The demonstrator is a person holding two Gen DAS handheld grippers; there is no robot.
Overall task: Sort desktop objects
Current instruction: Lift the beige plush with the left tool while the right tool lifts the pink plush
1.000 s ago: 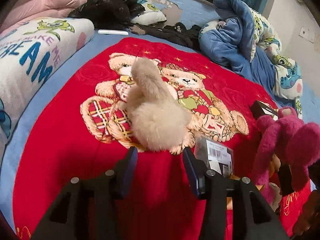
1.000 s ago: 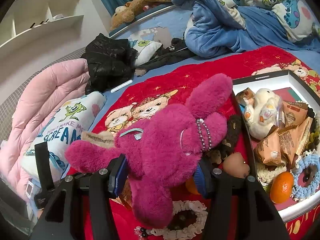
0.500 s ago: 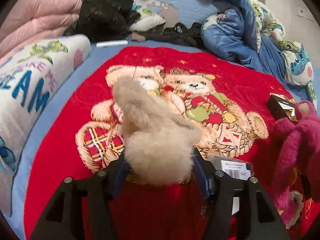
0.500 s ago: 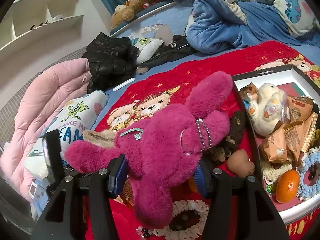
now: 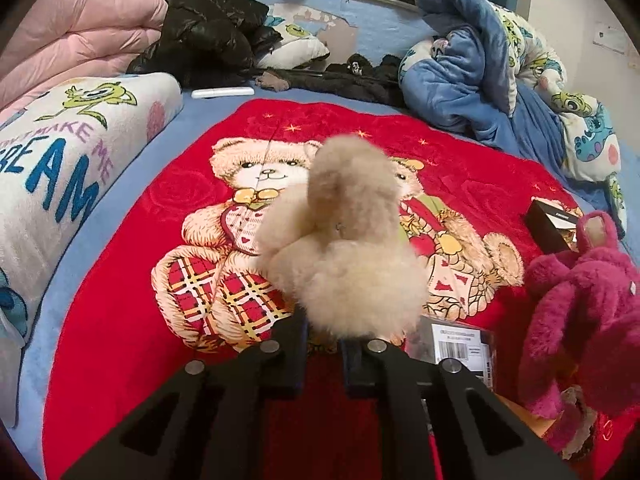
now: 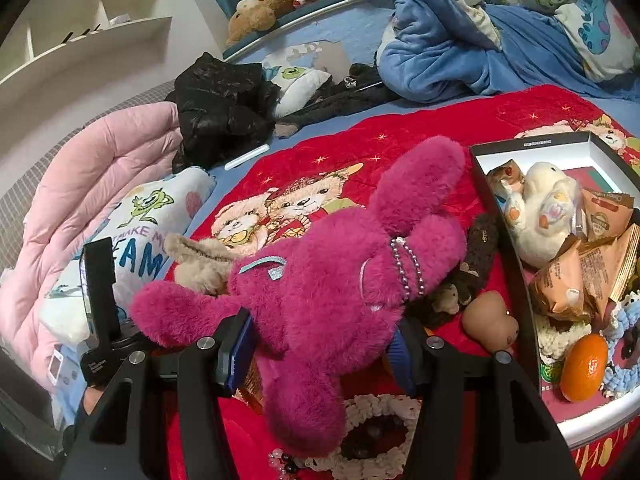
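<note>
The left gripper (image 5: 322, 334) has its jaws drawn close together, pinching the beige plush toy (image 5: 344, 248) at its lower end. The right gripper (image 6: 320, 344) has its jaws wide, clamping the magenta plush toy (image 6: 320, 280) between the fingers.

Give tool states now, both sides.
Left tool: closed on the beige plush.
Right tool: closed on the magenta plush.

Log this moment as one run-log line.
left gripper: shut on beige plush | right gripper: shut on magenta plush | box: part-filled | stage: both toys held
</note>
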